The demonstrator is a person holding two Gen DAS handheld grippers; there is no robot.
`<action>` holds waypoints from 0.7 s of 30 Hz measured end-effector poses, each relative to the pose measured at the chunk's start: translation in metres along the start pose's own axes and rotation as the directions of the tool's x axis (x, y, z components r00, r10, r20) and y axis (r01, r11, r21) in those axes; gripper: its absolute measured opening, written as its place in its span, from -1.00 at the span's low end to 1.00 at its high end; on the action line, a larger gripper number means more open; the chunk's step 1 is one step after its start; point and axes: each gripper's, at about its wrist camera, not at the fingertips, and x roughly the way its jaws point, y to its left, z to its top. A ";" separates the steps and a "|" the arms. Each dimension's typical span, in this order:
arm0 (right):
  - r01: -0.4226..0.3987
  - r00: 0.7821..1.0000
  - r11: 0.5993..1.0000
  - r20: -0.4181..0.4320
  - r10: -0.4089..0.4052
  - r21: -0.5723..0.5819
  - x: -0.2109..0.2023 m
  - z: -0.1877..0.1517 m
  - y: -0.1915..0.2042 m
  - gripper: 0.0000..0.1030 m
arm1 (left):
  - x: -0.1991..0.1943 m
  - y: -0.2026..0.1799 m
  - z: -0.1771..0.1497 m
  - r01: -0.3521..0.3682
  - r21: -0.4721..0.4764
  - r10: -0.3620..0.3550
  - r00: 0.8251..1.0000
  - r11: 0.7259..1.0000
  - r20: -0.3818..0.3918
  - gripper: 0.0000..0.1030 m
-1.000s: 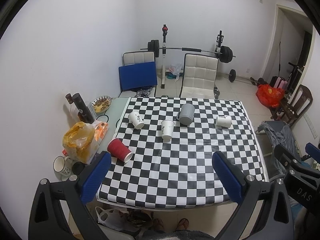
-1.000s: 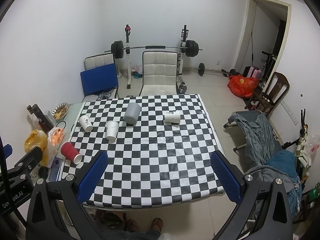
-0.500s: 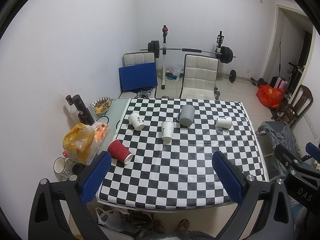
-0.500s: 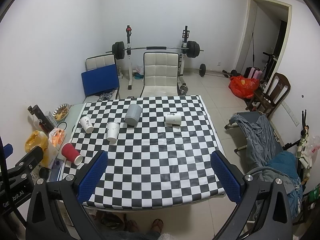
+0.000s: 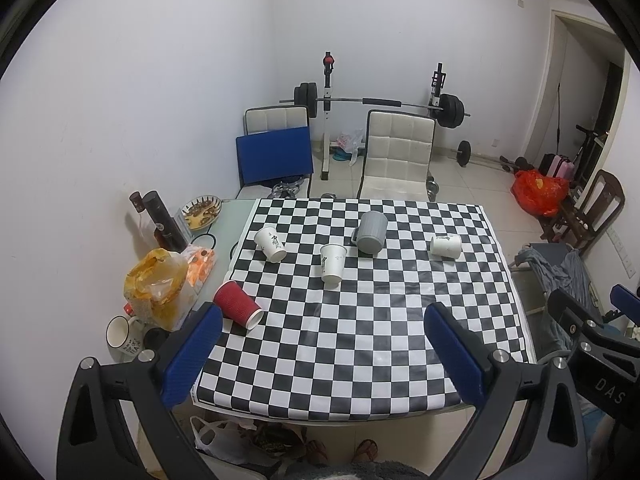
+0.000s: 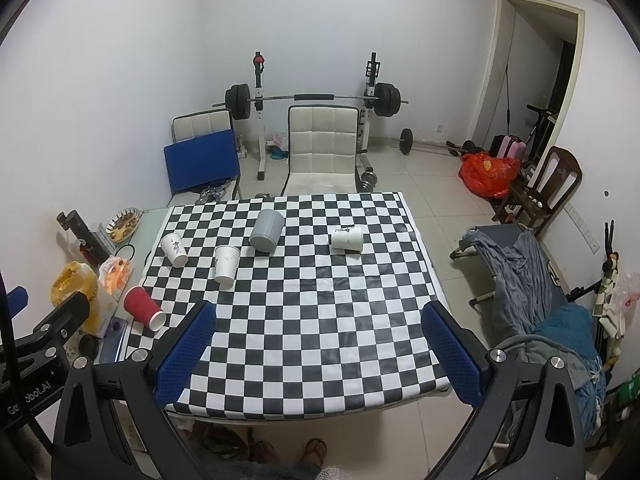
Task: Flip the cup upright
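Both tools are hanging high above the near edge of the table, well apart from every cup. The left gripper (image 5: 320, 352) is spreading its blue pads wide with nothing between them, and the right gripper (image 6: 318, 354) is doing the same, released and empty. Ahead of the fingers the near half of the checkered tablecloth (image 5: 360, 340) is lying bare, while the cups are sitting in the far half and along the left edge.

Five cups are showing. A red paper cup (image 5: 237, 310) is lying on its side just ahead of the left gripper's left pad, close to the cloth's left edge, its mouth toward the tools. Farther ahead, a white printed paper cup (image 5: 271, 243) is lying tipped near the left edge, and a second white paper cup (image 5: 333, 264) is standing mouth up near the middle. Just beyond it a grey ribbed mug (image 5: 371, 233) is resting mouth down. Far right, a third white paper cup (image 6: 347, 238) is lying on its side.

Left of the cloth, a yellow plastic bag (image 5: 156, 288), two dark bottles (image 5: 162, 220) and a white mug (image 5: 120, 334) are crowding the uncovered table strip. Beyond the far edge, two white chairs (image 6: 322, 148) and a barbell rack (image 6: 314, 98) are standing against the wall.
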 end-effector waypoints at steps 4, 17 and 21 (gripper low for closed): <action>0.002 1.000 1.000 0.001 -0.002 0.000 0.000 -0.001 0.000 1.00 | 0.001 0.001 -0.002 0.001 -0.001 -0.001 1.000 1.000 0.001 1.00; -0.006 1.000 1.000 -0.003 0.006 0.003 0.001 0.000 0.000 1.00 | 0.004 0.000 0.002 0.000 -0.002 0.000 1.000 1.000 0.003 1.00; -0.013 1.000 1.000 -0.017 0.013 0.014 0.007 0.009 0.002 1.00 | 0.005 -0.007 0.017 -0.008 -0.007 0.008 1.000 1.000 -0.006 1.00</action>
